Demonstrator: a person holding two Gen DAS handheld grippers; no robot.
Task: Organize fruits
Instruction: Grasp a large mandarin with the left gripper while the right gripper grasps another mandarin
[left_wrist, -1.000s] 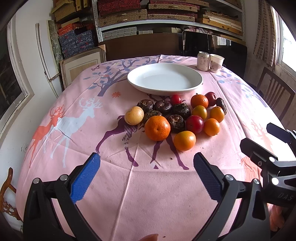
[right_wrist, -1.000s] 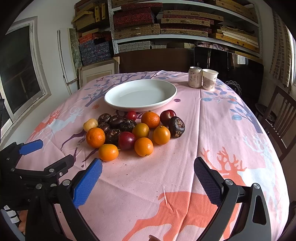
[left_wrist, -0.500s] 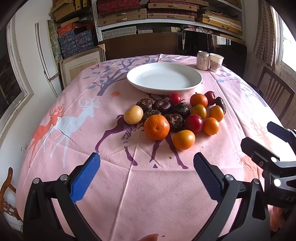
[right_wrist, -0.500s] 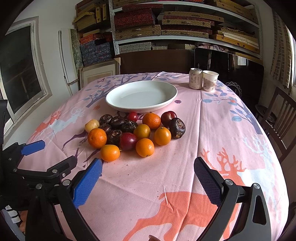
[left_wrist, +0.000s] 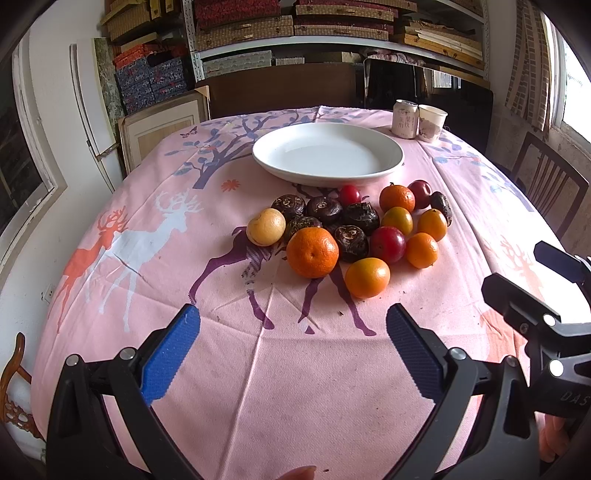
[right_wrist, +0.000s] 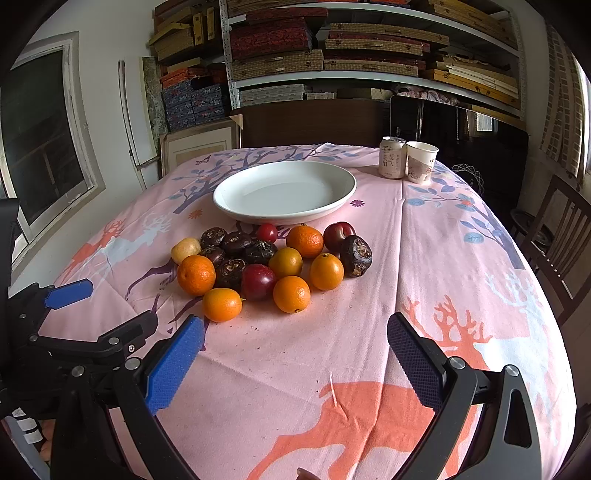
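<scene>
A pile of fruit lies on the pink tablecloth: a large orange (left_wrist: 312, 252) (right_wrist: 195, 275), smaller oranges (left_wrist: 367, 277) (right_wrist: 291, 294), red plums (left_wrist: 388, 244) (right_wrist: 258, 281), dark brown fruits (left_wrist: 351, 238) (right_wrist: 355, 255) and a yellow fruit (left_wrist: 266, 232) (right_wrist: 185, 250). An empty white plate (left_wrist: 328, 153) (right_wrist: 285, 192) sits just behind the pile. My left gripper (left_wrist: 291, 332) is open and empty, short of the large orange. My right gripper (right_wrist: 295, 341) is open and empty, short of the pile's right side.
A drink can (left_wrist: 405, 119) (right_wrist: 392, 157) and a paper cup (left_wrist: 431, 118) (right_wrist: 421, 161) stand at the table's far right. Wooden chairs (left_wrist: 546, 184) (right_wrist: 561, 236) stand to the right. Shelves with boxes line the back wall.
Both grippers have edged slightly forward toward the fruit. Both stay open and empty. The fruit has not moved.
</scene>
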